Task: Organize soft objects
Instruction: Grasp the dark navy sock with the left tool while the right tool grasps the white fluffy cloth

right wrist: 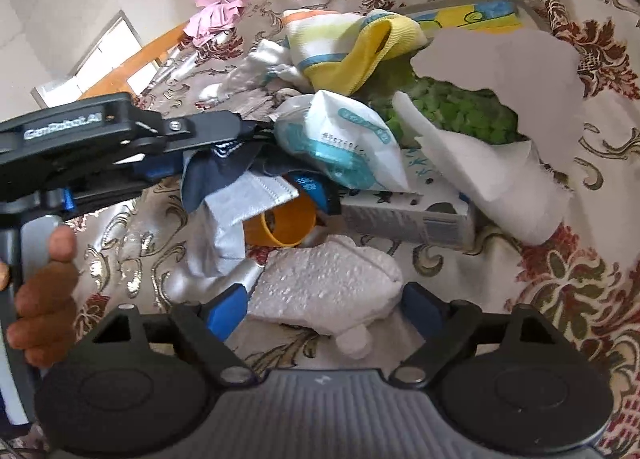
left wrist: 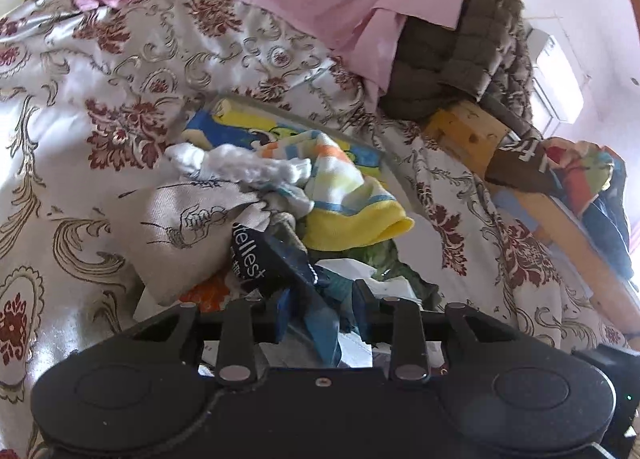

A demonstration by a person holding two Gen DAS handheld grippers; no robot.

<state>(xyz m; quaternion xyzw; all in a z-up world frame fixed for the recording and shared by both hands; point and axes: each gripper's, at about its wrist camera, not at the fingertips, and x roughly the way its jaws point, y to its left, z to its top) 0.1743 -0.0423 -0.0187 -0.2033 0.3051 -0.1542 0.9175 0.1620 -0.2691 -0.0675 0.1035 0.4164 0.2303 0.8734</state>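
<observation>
Left fingers [left wrist: 320, 323] pinch what looks like dark blue cloth [right wrist: 216, 171]; right fingers [right wrist: 326, 311] spread around white foam [right wrist: 328, 279].

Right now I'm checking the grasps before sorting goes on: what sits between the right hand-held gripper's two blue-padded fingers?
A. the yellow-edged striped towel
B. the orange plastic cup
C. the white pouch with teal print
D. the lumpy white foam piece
D: in the right wrist view the lumpy white foam piece lies between the fingers of the right hand-held gripper, while the orange plastic cup lies farther out in the pile.
</observation>
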